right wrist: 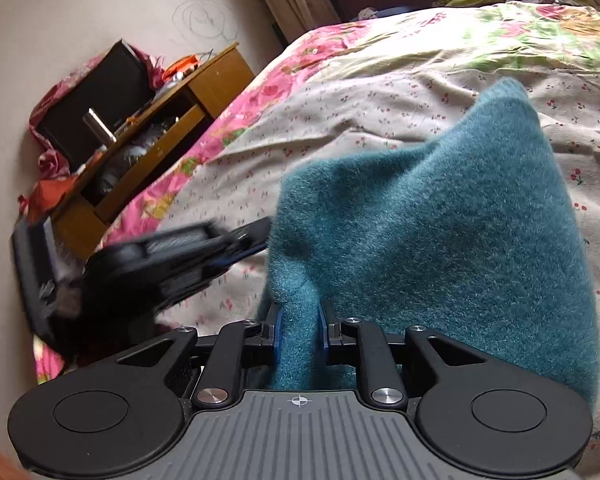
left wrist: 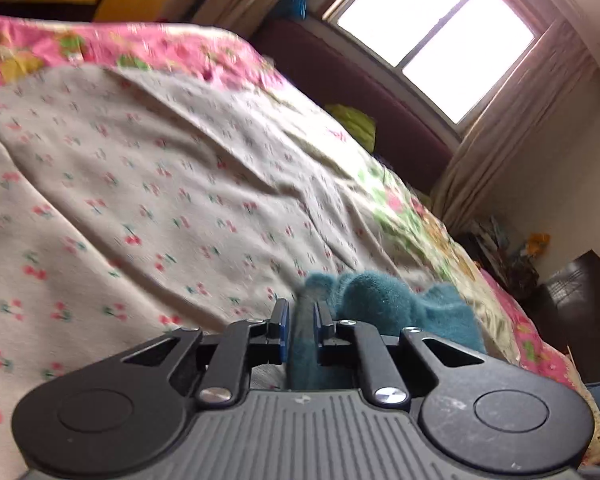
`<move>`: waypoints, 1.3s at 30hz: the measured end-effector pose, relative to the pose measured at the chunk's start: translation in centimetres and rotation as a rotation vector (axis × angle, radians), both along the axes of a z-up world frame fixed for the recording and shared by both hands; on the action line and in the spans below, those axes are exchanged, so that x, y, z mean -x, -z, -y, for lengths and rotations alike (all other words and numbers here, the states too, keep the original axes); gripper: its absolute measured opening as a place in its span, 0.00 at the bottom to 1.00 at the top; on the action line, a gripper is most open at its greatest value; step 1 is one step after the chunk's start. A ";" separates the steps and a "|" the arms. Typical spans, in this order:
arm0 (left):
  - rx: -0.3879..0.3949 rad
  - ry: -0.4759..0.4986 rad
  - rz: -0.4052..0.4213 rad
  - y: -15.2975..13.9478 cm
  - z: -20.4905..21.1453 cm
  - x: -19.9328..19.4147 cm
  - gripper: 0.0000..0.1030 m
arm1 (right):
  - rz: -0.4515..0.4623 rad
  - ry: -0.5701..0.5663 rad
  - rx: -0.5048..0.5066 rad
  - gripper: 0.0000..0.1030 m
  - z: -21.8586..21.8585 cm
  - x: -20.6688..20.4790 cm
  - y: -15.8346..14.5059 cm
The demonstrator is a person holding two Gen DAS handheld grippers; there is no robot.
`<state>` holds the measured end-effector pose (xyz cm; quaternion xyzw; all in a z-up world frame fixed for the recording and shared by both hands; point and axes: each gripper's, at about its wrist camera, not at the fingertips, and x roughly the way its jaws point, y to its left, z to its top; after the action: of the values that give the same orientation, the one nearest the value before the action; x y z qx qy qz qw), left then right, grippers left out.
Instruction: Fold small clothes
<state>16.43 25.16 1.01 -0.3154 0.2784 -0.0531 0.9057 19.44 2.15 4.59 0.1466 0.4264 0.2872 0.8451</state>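
A fuzzy teal garment [right wrist: 440, 216] is held up over the bed, draping from both grippers. My right gripper [right wrist: 300, 312] is shut on its near edge, with cloth bunched between the fingers. My left gripper [left wrist: 302, 312] is shut on another edge of the same teal garment [left wrist: 384, 300]. The left gripper also shows in the right wrist view [right wrist: 256, 236], blurred, at the cloth's left edge. The garment lies partly on a beige cherry-print sheet [left wrist: 140, 184].
The bed carries a pink floral cover [right wrist: 268, 92]. A wooden cabinet [right wrist: 168, 120] with clutter stands by the wall at the left. A dark red sofa [left wrist: 364, 80] with a green cloth [left wrist: 356, 124] sits under the window.
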 end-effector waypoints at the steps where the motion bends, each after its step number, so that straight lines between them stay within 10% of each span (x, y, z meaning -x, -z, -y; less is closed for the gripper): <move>1: -0.010 0.008 0.031 -0.7 -0.1 1.0 0.23 | -0.022 0.018 -0.021 0.17 0.3 -0.6 -0.1; 9: -0.054 0.287 0.090 -2.7 2.5 7.9 0.26 | -0.137 0.038 -0.060 0.17 0.3 -3.9 0.7; 17: -0.156 0.336 0.113 -3.0 5.6 9.2 0.31 | -0.125 0.011 0.023 0.17 -0.9 -4.4 -0.2; 29: -0.172 0.247 0.005 -1.0 5.2 8.4 0.52 | -0.190 0.030 -0.042 0.17 -0.8 -5.9 0.2; 33: -0.123 0.243 0.014 -1.3 4.6 8.7 0.29 | -0.204 0.042 -0.060 0.17 -0.9 -6.3 0.2; 39: -0.099 0.119 -0.084 0.5 3.4 8.7 0.26 | -0.223 0.054 -0.069 0.18 -2.5 -6.8 1.0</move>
<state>7.69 21.79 0.46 -0.2551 0.3366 -0.0798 0.9029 26.28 4.64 3.61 0.2181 0.5033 0.2607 0.7944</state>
